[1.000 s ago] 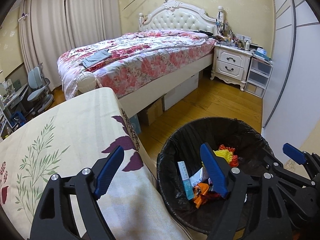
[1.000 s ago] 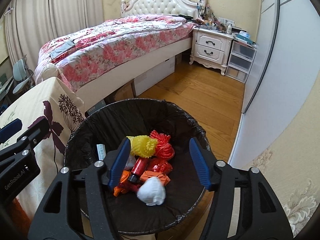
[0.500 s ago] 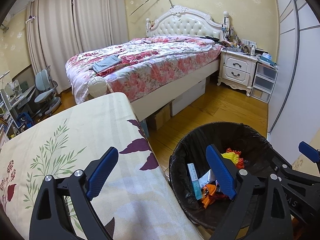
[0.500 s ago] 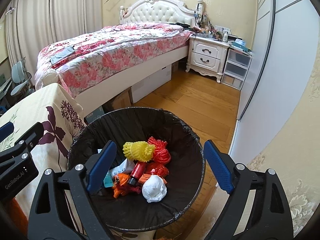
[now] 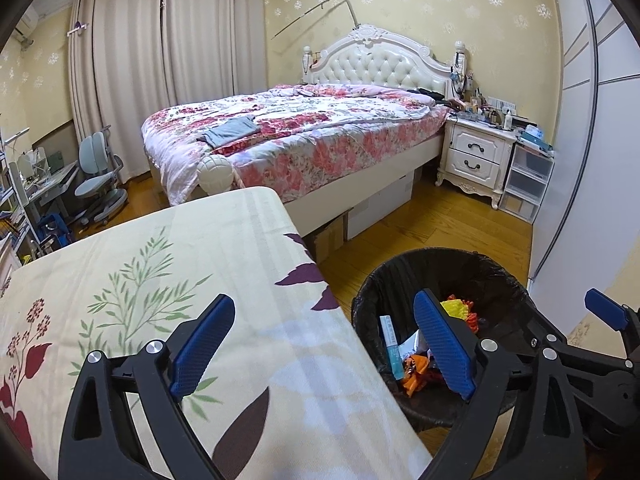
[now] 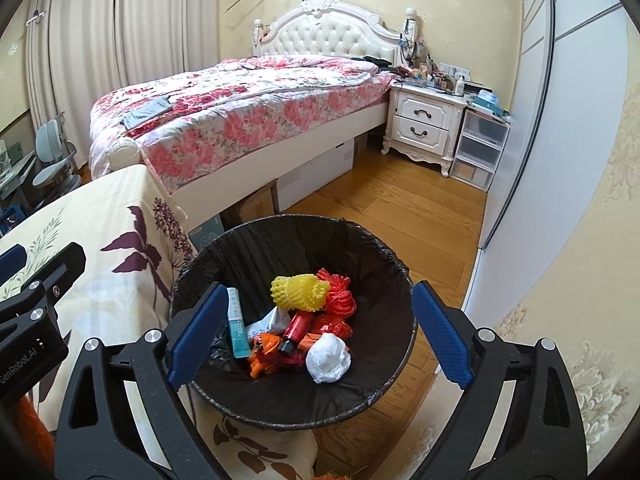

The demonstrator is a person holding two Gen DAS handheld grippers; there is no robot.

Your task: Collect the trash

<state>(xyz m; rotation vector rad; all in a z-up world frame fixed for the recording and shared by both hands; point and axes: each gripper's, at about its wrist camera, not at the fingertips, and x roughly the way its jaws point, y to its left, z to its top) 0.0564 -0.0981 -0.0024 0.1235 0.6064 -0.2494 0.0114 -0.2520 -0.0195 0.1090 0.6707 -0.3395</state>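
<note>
The left gripper (image 5: 324,344) is held tilted downward over the floral-clothed table (image 5: 168,280), its jaws just spread wide with nothing between them. The right gripper (image 6: 320,330) is angled down over one black-lined trash bin (image 6: 384,380), jaws likewise just opened and empty. One white wad (image 6: 328,358), one yellow net (image 6: 298,292) and one teal box (image 6: 236,328) are seen among the trash inside.

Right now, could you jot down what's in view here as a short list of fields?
place: bedroom with a bed and nightstand
bin: black-lined trash bin on the wooden floor, beside a floral-covered table
in bin: yellow foam net, red net, white wad, teal box
left tool: open, empty
right tool: open, empty, above the bin
</note>
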